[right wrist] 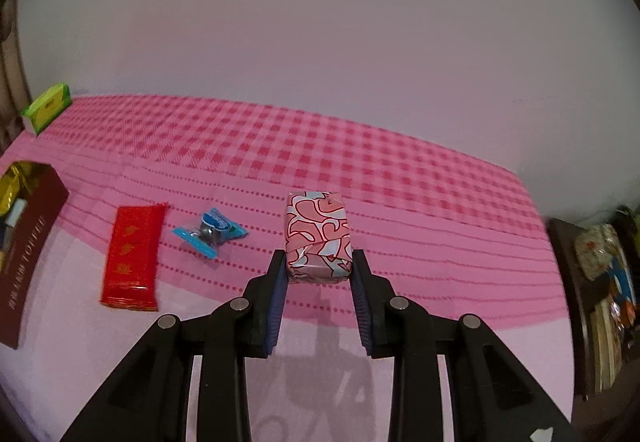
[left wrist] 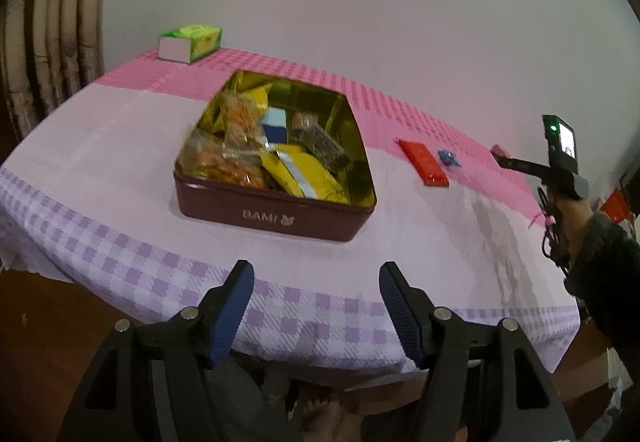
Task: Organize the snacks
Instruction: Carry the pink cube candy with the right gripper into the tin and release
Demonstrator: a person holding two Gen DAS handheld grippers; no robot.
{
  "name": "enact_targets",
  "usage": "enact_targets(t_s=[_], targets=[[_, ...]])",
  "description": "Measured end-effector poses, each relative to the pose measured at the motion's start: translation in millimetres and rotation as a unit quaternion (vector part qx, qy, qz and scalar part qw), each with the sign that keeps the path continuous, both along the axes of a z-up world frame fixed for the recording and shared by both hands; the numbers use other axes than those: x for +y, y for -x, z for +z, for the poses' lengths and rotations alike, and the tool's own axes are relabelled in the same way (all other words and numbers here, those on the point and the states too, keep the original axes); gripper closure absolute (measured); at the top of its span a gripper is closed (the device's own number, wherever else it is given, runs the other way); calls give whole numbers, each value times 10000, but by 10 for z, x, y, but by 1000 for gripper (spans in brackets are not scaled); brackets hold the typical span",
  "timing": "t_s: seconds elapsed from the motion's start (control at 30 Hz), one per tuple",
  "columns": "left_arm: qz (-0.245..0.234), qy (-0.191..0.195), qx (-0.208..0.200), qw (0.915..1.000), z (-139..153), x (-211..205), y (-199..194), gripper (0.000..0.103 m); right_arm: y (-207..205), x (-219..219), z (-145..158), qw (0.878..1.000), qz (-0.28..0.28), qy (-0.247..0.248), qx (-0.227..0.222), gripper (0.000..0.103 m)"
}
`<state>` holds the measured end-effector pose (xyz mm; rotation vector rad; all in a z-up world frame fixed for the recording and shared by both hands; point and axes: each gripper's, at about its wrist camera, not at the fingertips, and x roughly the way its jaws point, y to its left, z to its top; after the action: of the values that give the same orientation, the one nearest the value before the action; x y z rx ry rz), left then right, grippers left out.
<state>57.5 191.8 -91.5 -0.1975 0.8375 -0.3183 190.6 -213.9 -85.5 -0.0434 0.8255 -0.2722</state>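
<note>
My right gripper [right wrist: 319, 262] is shut on a pink patterned wrapped snack block [right wrist: 318, 232], held just above the pink checked cloth. To its left on the cloth lie a blue wrapped candy [right wrist: 210, 232] and a red snack packet [right wrist: 132, 254]. In the left wrist view a maroon tin [left wrist: 276, 216] with a gold inside holds several snack packets. My left gripper [left wrist: 316, 306] hovers open and empty over the table's near edge, in front of the tin. The red snack packet [left wrist: 424, 162] and blue candy [left wrist: 448, 157] lie right of the tin. The right gripper [left wrist: 502, 153] shows far right with the pink block in its tips.
A green tissue box [left wrist: 190, 42] sits at the table's far left corner by the curtain. The maroon tin's side [right wrist: 28, 254] borders the right wrist view's left edge. A dark shelf with cluttered items [right wrist: 604, 282] stands off the table's right end. A white wall backs the table.
</note>
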Motion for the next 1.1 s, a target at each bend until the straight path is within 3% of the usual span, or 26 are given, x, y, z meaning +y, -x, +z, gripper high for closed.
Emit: enact_targets(t_s=[0.2,0.53,1.1], targets=[[89,112,-311,9994,200,37,106,37,171,299,319,9998,-56,59,-176,75],[433,146,-650,9968,371,190,198,37,195,1087,714,9980,356,293,-437,75],[896,218,-588,9940,348,386,151,37,86,2186,678,9920,1047,586,-383,75]])
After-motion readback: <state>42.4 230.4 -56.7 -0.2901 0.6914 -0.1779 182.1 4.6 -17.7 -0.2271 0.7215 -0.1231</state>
